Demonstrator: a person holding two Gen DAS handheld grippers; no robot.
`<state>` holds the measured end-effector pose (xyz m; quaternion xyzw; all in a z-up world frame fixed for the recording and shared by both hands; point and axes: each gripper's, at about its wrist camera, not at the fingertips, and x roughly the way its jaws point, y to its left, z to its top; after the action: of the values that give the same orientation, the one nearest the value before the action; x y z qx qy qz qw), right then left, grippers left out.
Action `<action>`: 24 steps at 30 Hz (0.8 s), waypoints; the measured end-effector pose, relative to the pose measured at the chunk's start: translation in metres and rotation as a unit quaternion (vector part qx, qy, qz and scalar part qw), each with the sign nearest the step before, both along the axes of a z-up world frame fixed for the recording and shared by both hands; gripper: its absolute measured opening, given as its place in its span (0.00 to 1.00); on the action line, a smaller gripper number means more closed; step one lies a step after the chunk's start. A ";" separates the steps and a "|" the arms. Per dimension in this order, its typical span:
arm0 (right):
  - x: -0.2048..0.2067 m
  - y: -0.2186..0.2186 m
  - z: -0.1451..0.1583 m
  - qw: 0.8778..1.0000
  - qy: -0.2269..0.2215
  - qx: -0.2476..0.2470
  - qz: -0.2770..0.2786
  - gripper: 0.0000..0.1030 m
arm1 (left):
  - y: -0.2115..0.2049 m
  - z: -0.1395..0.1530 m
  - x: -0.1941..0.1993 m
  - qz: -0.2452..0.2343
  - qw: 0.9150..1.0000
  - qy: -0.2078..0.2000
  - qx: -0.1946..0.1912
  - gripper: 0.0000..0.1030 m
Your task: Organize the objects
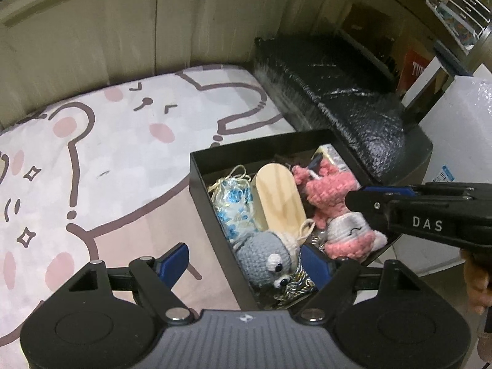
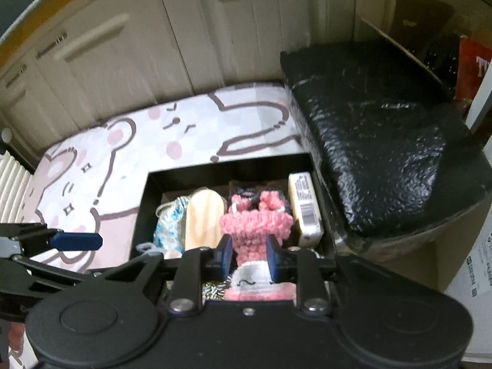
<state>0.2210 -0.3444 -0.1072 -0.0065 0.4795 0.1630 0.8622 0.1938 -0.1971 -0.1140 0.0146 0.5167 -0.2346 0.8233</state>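
Right claw point(image 2: 248, 259): jaws narrow, pads flanking the pink doll point(image 2: 255, 230), contact unclear.
Left claw point(image 1: 246, 261): wide, holding nothing, straddling the box point(image 1: 215, 215) wall.

Crocheted yarn pink toy point(image 2: 255, 224), smooth pale wooden oval point(image 1: 278, 200), matt black box point(image 1: 215, 212).
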 end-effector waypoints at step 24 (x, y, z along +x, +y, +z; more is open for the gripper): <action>-0.046 -0.012 0.068 0.996 -0.089 -0.003 -0.017 0.81 | 0.024 0.076 -0.039 0.077 0.993 -0.091 -0.002 0.95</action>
<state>0.1755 -0.3566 -0.0394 -0.0157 0.4011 0.1457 0.9042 0.1552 -0.1727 -0.0376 -0.0049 0.4386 -0.1693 0.8826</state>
